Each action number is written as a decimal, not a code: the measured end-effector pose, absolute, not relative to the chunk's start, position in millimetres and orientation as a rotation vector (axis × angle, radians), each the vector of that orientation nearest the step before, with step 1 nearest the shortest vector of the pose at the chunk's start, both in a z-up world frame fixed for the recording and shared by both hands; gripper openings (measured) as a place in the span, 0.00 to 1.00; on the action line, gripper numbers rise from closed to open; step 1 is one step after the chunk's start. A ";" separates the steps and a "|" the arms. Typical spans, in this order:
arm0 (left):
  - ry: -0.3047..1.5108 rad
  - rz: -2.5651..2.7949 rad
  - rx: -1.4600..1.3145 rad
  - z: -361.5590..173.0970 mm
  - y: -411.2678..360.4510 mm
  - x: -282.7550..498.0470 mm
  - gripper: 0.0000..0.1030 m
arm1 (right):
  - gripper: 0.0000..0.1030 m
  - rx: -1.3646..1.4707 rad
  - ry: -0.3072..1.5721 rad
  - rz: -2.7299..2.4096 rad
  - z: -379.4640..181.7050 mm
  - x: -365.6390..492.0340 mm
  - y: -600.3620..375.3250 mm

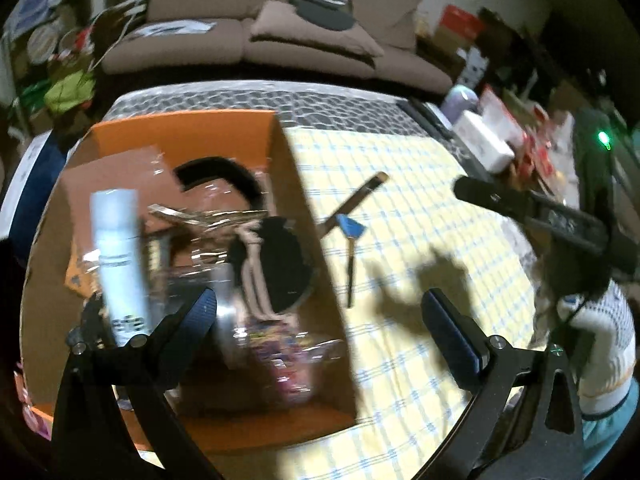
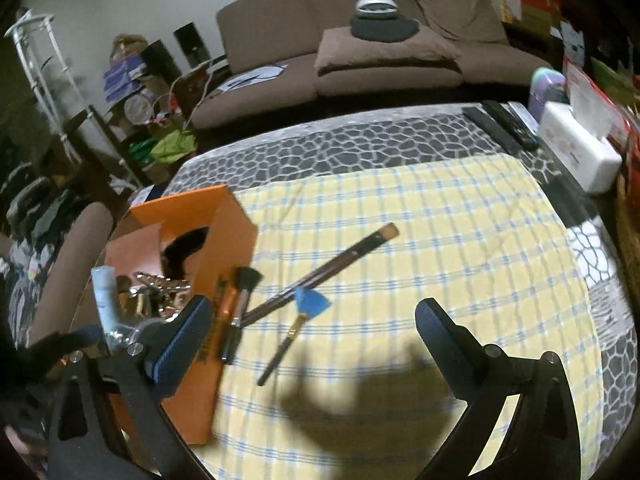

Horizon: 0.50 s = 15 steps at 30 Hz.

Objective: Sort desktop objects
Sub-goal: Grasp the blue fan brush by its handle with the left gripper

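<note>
Brushes are lying loose on the yellow checked cloth (image 2: pixel 440 216), and the coming pick is turning on how they are sitting against the right gripper (image 2: pixel 312 320). In the right wrist view the blue-tipped brush (image 2: pixel 298 320) is lying just ahead of the open jaws, toward eleven o'clock of the gap, its long axis running from the blue head at one o'clock down to the dark handle end at seven o'clock. The long brown stick (image 2: pixel 324 270) is crossing behind it, tan tip up at two o'clock, and appears to touch or pass under the blue head. A black-bristled makeup brush (image 2: pixel 242 296) is leaning against the wall of the orange box (image 2: pixel 236 220), bristles up at twelve o'clock.

The right gripper is standing spread wide with nothing between its fingers, and I judge it the nearer tool for the blue-tipped brush. To close across the handle it would need the pads either side of that slanted axis.

The left gripper (image 1: pixel 320 320) is likewise gaping wide and empty, hanging over the box's near right wall. In its view the box is filling the nine o'clock side, holding a pale tube (image 1: pixel 118 256), crinkled clear wrapping and a round black item (image 1: pixel 280 260), all motion-blurred. The blue-tipped brush (image 1: pixel 350 232) is lying beyond at twelve o'clock.

The blue head looks flat and fan-shaped on a thin dark handle with a gold band.
</note>
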<state>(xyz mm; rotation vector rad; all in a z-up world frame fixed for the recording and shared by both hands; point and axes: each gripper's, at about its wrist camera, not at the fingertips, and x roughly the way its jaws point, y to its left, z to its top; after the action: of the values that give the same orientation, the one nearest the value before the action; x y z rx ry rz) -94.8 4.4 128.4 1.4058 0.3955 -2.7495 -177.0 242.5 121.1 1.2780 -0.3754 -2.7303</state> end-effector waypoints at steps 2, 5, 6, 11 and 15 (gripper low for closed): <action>0.351 -2.765 1.415 130.3 21.4 -99.3 0.99 | 0.99 1.282 -0.390 -2.732 121.0 -177.3 251.5; 0.242 -2.765 1.441 130.2 48.2 -111.2 0.94 | 0.99 1.283 -0.413 -2.736 121.2 -175.6 263.8; 0.210 -2.758 1.450 129.1 54.5 -115.4 0.92 | 0.99 1.287 -0.419 -2.735 121.0 -175.0 267.4; -0.025 -2.697 1.564 117.7 93.0 -147.0 0.76 | 0.93 1.274 -0.448 -2.742 124.0 -168.7 288.1; -0.175 -2.634 1.705 101.4 105.8 -175.3 0.62 | 0.90 1.257 -0.556 -2.740 124.8 -164.2 313.0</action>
<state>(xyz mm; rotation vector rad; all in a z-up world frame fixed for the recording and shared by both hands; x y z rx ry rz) -175.3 105.8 101.4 1.7050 -0.1752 -2.6344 -164.2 313.0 124.8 1.2568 -0.5555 -2.7405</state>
